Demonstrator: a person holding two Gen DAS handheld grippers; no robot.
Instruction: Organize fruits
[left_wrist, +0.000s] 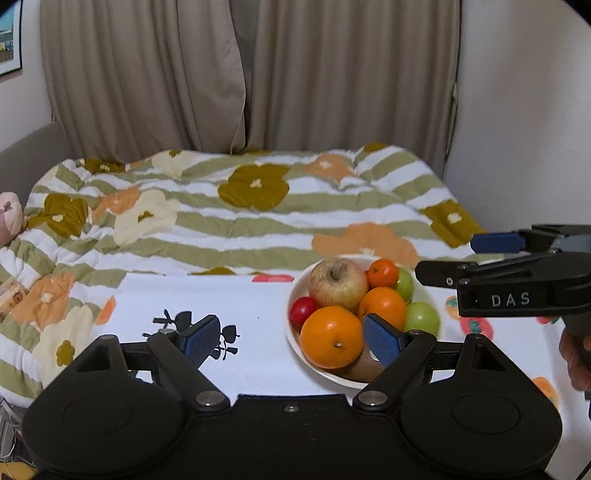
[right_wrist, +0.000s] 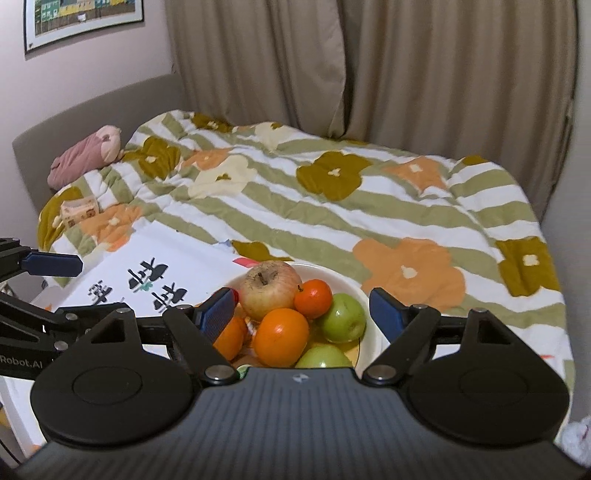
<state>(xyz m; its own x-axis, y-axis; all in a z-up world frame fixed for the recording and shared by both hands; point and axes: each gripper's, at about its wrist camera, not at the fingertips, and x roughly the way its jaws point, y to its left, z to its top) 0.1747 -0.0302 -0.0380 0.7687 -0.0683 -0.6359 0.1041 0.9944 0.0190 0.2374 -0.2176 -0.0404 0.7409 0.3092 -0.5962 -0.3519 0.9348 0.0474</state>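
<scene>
- Black left gripper (left_wrist: 291, 341) with blue pads, jaws spread, holding nothing, hangs just left of the round white ceramic bowl (left_wrist: 295, 295).
- That bowl holds the piled fruits (left_wrist: 334, 284).
- Black right gripper (right_wrist: 303, 308), jaws wide and empty, sits nearer, over the bowl's middle.

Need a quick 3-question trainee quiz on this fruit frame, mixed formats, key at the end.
1. True or false: the right tongs grip an orange.
2. Which fruit is largest at the back of the bowl? A) apple B) kiwi C) red fruit
3. Fill in: the green fruits lie on the bowl's ____ side in the left wrist view.

Key:
1. False; both the right and left tongs are open and hold nothing.
2. A, the apple.
3. Right.
</scene>
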